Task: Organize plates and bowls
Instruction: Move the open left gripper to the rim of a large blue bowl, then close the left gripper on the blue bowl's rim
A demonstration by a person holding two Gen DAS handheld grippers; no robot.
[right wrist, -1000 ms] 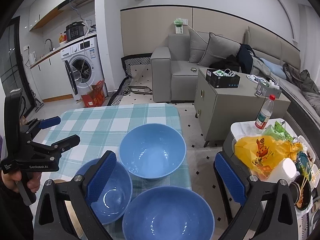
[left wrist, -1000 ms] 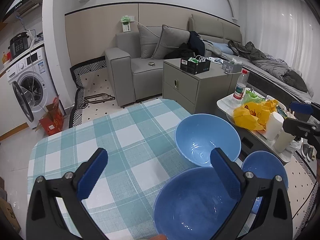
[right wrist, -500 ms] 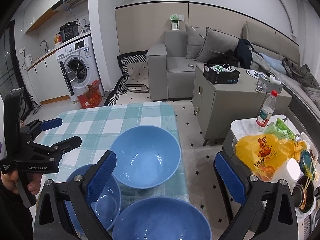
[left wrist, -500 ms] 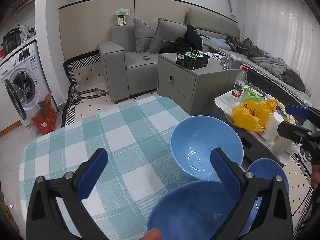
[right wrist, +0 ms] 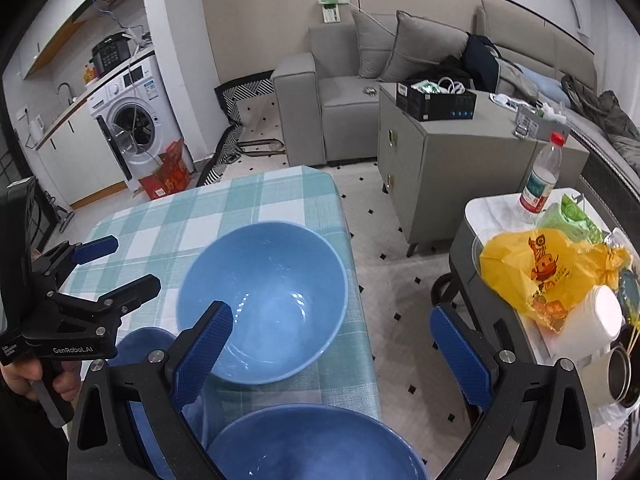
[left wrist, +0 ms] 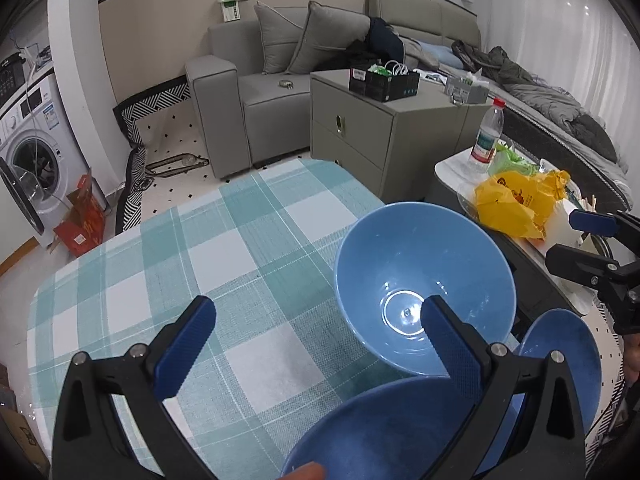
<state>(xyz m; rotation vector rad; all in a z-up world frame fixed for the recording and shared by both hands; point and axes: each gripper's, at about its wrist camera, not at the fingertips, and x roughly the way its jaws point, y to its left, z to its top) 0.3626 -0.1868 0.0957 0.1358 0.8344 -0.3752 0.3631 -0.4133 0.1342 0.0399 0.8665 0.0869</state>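
Observation:
Three blue bowls stand on a teal checked table (left wrist: 208, 256). The far bowl (left wrist: 424, 288) (right wrist: 262, 300) sits near the table's right edge. A near bowl (left wrist: 380, 432) (right wrist: 140, 356) lies under my left gripper (left wrist: 316, 344), which is open and empty above the table. The third bowl (left wrist: 568, 356) (right wrist: 312, 444) sits at the table's near right corner, under my right gripper (right wrist: 332, 352), which is open and empty. The left gripper also shows in the right wrist view (right wrist: 116, 264); the right one shows in the left wrist view (left wrist: 580, 240).
A side table (right wrist: 492, 212) at the right holds a water bottle (right wrist: 540, 176), a yellow bag (right wrist: 540, 268) and cups. A grey cabinet (left wrist: 372, 128) and sofa (left wrist: 256, 92) stand beyond the table. A washing machine (right wrist: 132, 124) is at the far left.
Both grippers have moved forward and lower toward the bowls. The far bowl looks larger and nearer in both views. The jaws stay open.

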